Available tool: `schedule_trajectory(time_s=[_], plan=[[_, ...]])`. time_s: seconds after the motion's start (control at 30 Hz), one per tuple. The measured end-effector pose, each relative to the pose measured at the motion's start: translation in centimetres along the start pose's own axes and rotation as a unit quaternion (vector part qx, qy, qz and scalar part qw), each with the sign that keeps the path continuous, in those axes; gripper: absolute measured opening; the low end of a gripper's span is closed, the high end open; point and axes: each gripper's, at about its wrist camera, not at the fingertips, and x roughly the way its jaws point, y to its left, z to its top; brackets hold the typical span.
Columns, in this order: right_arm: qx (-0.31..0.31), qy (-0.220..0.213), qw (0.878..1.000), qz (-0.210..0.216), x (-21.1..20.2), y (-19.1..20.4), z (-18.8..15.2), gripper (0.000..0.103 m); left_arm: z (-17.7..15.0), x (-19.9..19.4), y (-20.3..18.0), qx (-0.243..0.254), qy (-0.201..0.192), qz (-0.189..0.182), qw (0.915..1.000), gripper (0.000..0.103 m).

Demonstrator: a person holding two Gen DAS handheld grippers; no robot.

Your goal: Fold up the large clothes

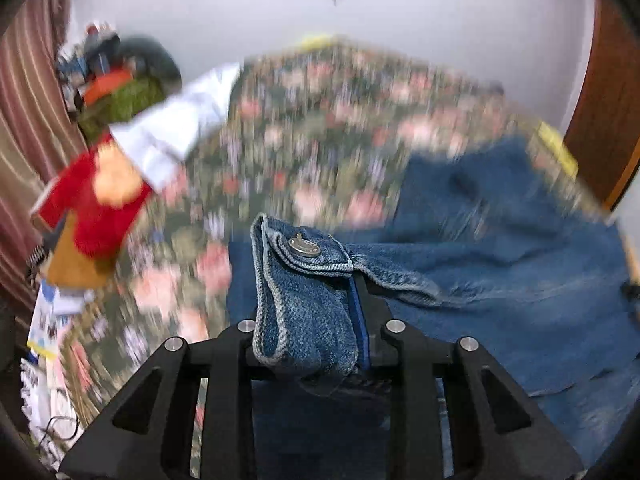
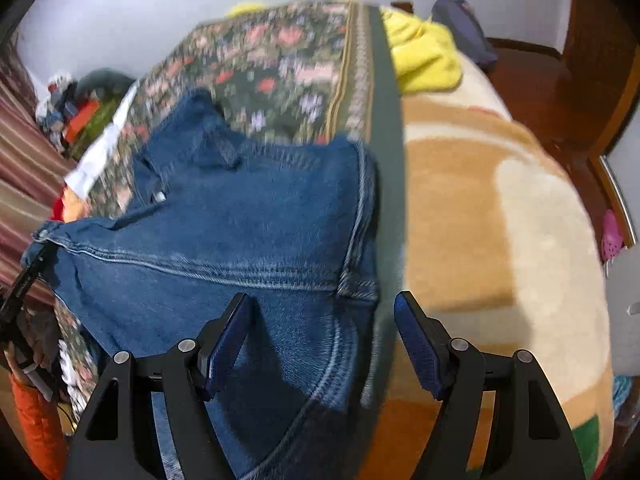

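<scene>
Jeans (image 2: 240,232) lie spread across the bed (image 2: 480,208), filling the centre and lower left of the right view. Your left gripper (image 1: 320,320) is clamped on the waistband (image 1: 304,264) by the button, lifting that end so it can be carried over for a fold. Your right gripper (image 2: 320,344) hangs with jaws apart over the seat seam, holding nothing, probably ready to pin or pinch the far edge.

Both tools are matte black frames with triangular cut-outs and round silver screw heads. The right tool (image 2: 322,340) has blue textured pads (image 2: 226,344); the left tool (image 1: 320,340) shows a blue pad edge.
</scene>
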Motion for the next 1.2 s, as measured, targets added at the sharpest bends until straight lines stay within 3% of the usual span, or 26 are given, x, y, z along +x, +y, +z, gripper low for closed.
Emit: schedule_trajectory(time_s=[0.07, 0.13, 0.33, 0.5, 0.7, 0.97, 1.1, 1.17, 1.2], plan=[[-0.004, 0.010, 1.000, -0.004, 1.0, 0.2, -0.2, 0.072, -2.2, 2.3, 0.4, 0.010, 0.045, 0.002, 0.9989, 0.038], [-0.007, 0.007, 1.000, 0.001, 0.9, 0.1, -0.3, 0.072, -3.9, 3.3, 0.8, 0.010, 0.072, 0.006, 0.9974, 0.054], [-0.005, 0.020, 1.000, -0.003, 0.3, -1.2, -0.5, 0.075, -6.4, 1.1, 3.0, 0.001, 0.079, -0.005, 0.9969, 0.074], [-0.006, 0.019, 1.000, -0.013, -1.1, -1.8, -0.8, 0.075, -6.2, -1.5, 6.2, -0.008, 0.077, 0.024, 0.9967, 0.075], [-0.017, -0.005, 1.000, -0.002, -2.9, -1.5, 0.6, 0.075, -2.6, -1.6, 9.3, -0.056, 0.068, -0.010, 0.9961, 0.077], [0.019, -0.022, 0.999, 0.042, -2.0, -0.8, 5.1, 0.075, 1.3, 5.3, 7.8, -0.067, 0.101, -0.067, 0.9903, 0.079], [0.039, -0.010, 0.998, 0.053, 0.4, -1.2, 6.8, 0.073, 0.9, 8.7, 7.5, -0.072, 0.119, -0.062, 0.9884, 0.077], [0.054, -0.011, 0.997, 0.061, 1.7, -1.6, 7.2, 0.065, 1.1, 8.8, 6.9, -0.055, 0.092, -0.049, 0.9930, 0.066], [0.058, -0.009, 0.996, 0.064, 2.2, -1.7, 7.2, 0.055, 1.3, 8.9, 6.7, -0.051, 0.089, -0.047, 0.9936, 0.049]])
